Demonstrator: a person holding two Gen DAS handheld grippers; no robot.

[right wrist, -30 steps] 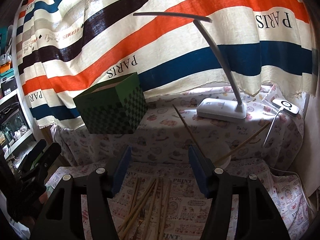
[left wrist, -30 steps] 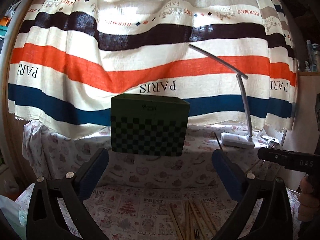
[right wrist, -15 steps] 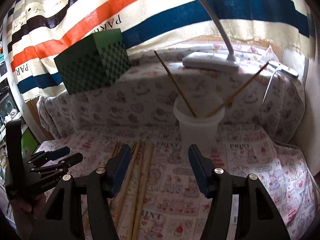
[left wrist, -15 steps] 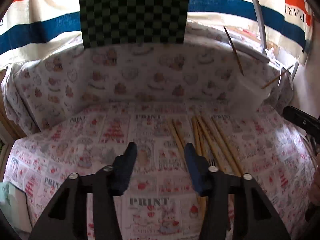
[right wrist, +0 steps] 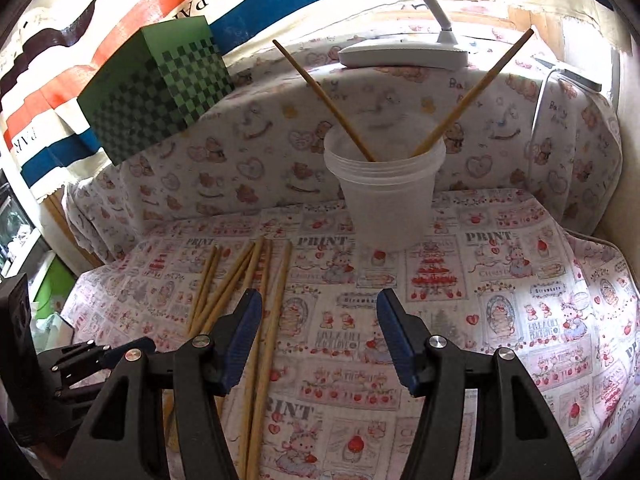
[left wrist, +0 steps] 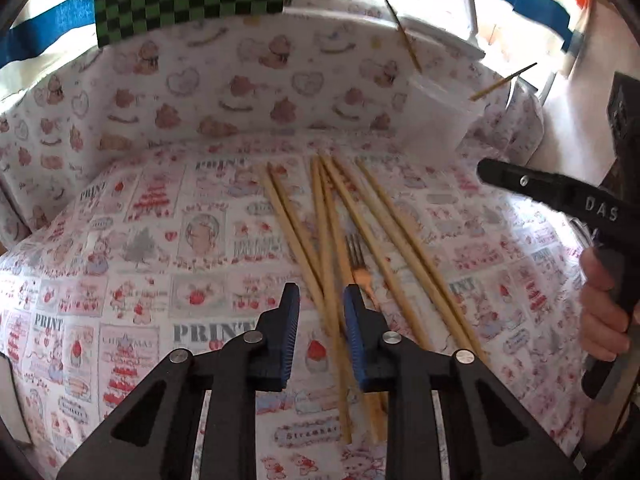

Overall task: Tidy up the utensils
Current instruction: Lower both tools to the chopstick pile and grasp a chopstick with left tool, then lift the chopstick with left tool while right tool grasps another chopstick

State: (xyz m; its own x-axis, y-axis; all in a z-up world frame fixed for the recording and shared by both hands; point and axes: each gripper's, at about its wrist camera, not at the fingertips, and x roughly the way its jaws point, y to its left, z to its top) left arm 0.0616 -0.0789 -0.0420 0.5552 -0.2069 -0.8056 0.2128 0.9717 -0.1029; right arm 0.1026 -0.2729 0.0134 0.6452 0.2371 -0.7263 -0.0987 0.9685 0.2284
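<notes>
two chopsticks [right wrist: 326, 98] lean apart in a v inside the translucent plastic cup [right wrist: 386, 196], which stands upright on the printed cloth [right wrist: 500, 300] near the padded back wall; nothing else shows inside it. loose on the cloth to the cup's left lies a fanned bundle of wooden chopsticks [left wrist: 360, 216], several crossing one another, with a small metal fork [left wrist: 356, 250] lying among them, tines toward the cup. the left gripper [left wrist: 321, 300] points down over this bundle, its blue-padded jaws closing with a narrow gap left; chopstick shafts pass under that gap, but the pads do not press on any of them. the right gripper [right wrist: 319, 308] hovers over bare cloth in front of the cup, fingers well apart with nothing between them; its left finger overlaps the outermost chopstick in the view. a hand [left wrist: 604, 308] shows gripping the right gripper's handle. behind, a green checkered box [right wrist: 160, 88] sits on the raised ledge, and a white desk lamp base [right wrist: 400, 54] rests behind the cup in front of a striped curtain [right wrist: 280, 4].
</notes>
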